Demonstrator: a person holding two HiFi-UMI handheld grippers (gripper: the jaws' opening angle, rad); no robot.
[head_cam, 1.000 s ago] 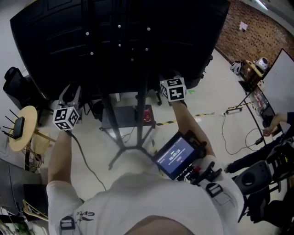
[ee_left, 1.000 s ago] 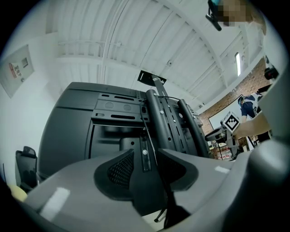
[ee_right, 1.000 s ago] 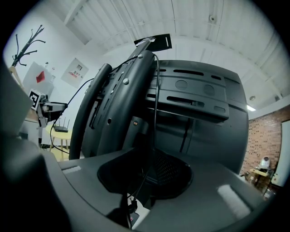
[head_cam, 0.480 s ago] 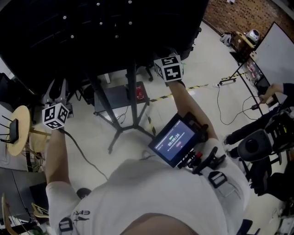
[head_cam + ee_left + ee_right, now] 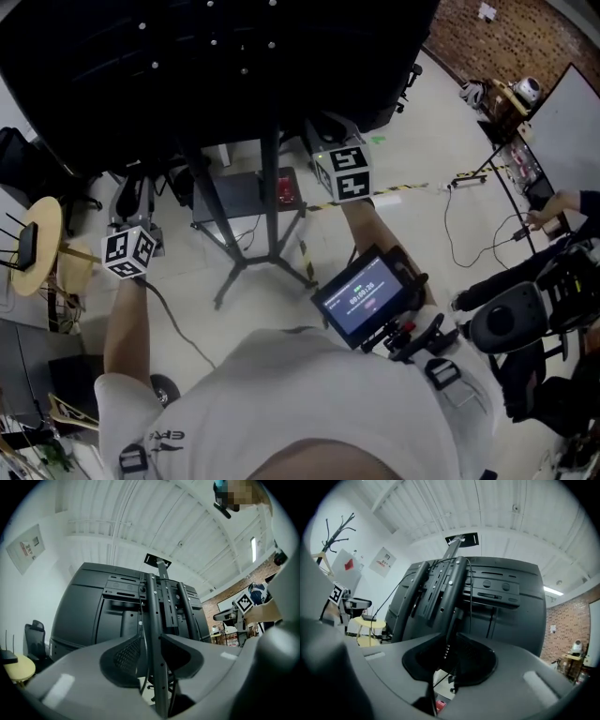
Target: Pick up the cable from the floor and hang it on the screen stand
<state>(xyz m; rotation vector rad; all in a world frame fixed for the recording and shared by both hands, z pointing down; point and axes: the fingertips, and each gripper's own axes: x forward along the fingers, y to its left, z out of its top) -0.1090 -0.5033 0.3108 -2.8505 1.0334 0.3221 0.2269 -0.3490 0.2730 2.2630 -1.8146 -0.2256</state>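
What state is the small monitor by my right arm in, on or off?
On. In the head view the small monitor has a lit display showing lines of text, too small to read.

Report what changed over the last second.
The left tongs and right tongs came down, away from the screen's lower edge. Their jaws are closing with only the stand in line between them, nothing gripped. Screen and stand stayed put.
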